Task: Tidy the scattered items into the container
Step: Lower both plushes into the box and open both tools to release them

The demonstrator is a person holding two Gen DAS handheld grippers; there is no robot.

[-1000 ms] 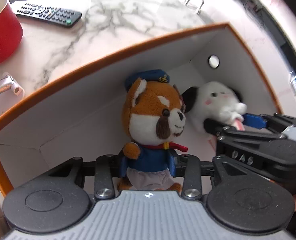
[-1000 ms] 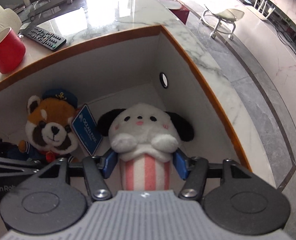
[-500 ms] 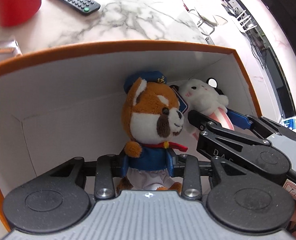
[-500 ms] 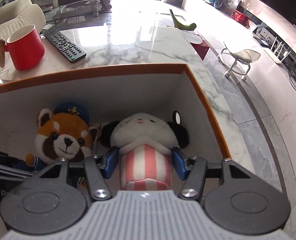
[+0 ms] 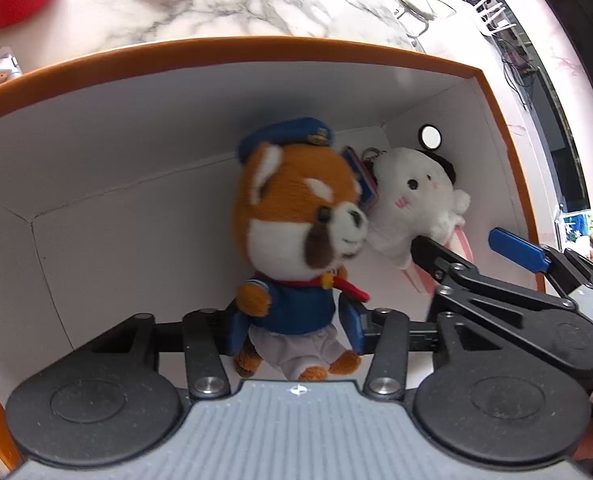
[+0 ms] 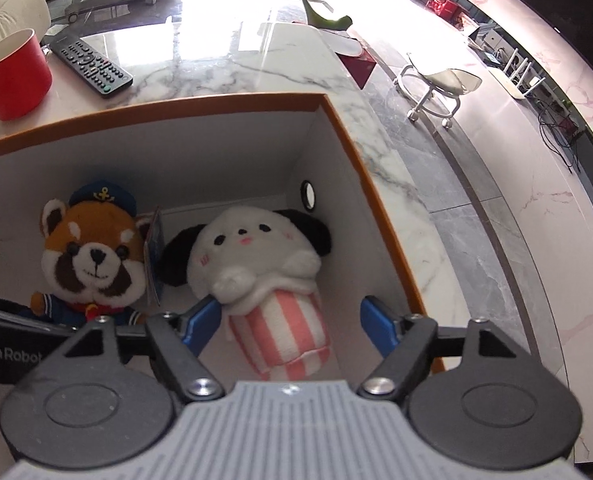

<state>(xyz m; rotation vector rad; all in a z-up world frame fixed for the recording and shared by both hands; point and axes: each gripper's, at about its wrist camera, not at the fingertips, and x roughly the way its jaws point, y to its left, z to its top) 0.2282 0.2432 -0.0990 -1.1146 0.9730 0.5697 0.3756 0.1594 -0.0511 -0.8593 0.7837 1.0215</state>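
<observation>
Release step: both toys sitting inside the box point(image 6: 380, 216). Left gripper point(image 5: 296, 330) jaws opening around the panda toy point(image 5: 296, 240) at 6 o'clock; right gripper point(image 6: 292, 320) opening, off the dog toy point(image 6: 252, 256). Next: lifting both grippers straight out w/o snagging.

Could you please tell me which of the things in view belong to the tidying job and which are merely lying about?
Job: red panda plush; white dog plush; orange-rimmed box.
Lying about: red mug; remote control.
</observation>
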